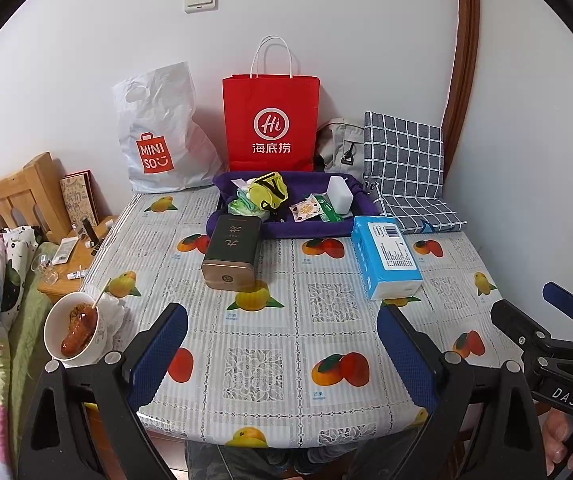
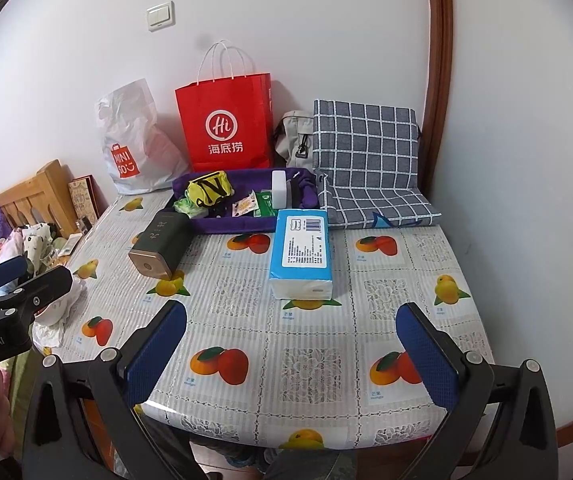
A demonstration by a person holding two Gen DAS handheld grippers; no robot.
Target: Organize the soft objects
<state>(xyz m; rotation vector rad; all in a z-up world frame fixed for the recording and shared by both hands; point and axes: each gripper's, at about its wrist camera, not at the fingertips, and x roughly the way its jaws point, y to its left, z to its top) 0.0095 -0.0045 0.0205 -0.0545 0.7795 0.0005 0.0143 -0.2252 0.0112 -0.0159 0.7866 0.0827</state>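
Observation:
A blue and white tissue pack [image 1: 386,256] [image 2: 301,254] lies on the fruit-print table [image 1: 270,344] [image 2: 310,336] in front of a purple fabric tray [image 1: 286,230] [image 2: 226,225]. The tray holds a yellow cloth [image 1: 266,194] [image 2: 208,188], a white sponge block [image 1: 340,194] [image 2: 280,190] and small packets. A dark tin [image 1: 232,254] [image 2: 162,244] lies left of the tissue pack. My left gripper [image 1: 282,356] is open and empty over the table's near edge. My right gripper [image 2: 292,354] is open and empty, also at the near edge.
A red paper bag [image 1: 272,120] [image 2: 226,124], a white Miniso bag [image 1: 158,136] [image 2: 130,140] and a grey checked cushion [image 1: 406,168] [image 2: 366,156] stand at the back wall. A bowl with a sausage [image 1: 72,326] sits at the table's left edge. A bed lies left.

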